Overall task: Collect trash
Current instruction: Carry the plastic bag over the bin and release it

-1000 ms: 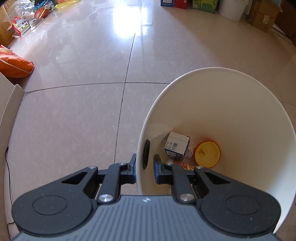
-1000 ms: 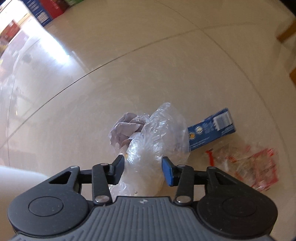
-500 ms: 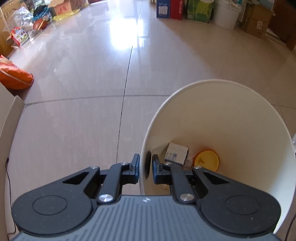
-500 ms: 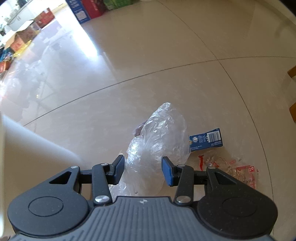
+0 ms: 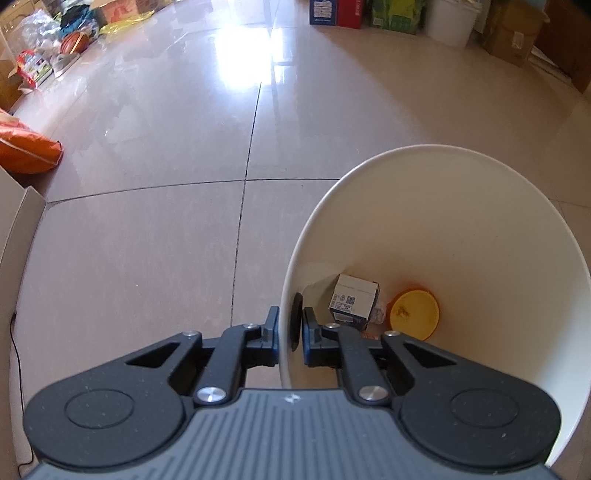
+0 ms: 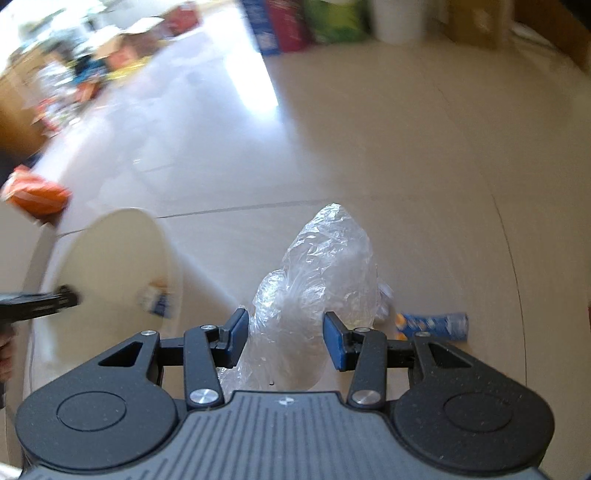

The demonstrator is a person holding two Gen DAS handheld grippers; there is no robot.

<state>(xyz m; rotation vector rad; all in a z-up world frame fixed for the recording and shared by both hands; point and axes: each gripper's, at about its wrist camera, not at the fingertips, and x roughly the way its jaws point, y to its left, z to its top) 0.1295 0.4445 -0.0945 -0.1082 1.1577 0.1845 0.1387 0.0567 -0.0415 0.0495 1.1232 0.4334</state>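
My left gripper (image 5: pixel 290 325) is shut on the near rim of a cream-white bin (image 5: pixel 461 221), one finger outside the wall and one inside. At the bin's bottom lie a small white and blue carton (image 5: pixel 352 297) and an orange disc (image 5: pixel 415 314). In the right wrist view my right gripper (image 6: pixel 284 332) is shut on a crumpled clear plastic bag (image 6: pixel 325 266), held well above the floor. The bin (image 6: pixel 118 254) shows at the left of that blurred view, with the left gripper (image 6: pixel 40 302) at its rim. A blue carton (image 6: pixel 432 325) lies on the floor below right.
The floor is glossy beige tile. An orange sack (image 5: pixel 26 151) and a pale furniture edge (image 5: pixel 14 214) are at the left. Along the far wall stand coloured cartons (image 5: pixel 332 13), a white bucket (image 5: pixel 448 18) and cardboard boxes (image 5: pixel 509 33). Loose clutter (image 5: pixel 48 55) fills the far left corner.
My right gripper has risen with the plastic bag and rolled; the bin has come into its view at the left and the red wrapper has left it. The left jaws closed tighter on the rim.
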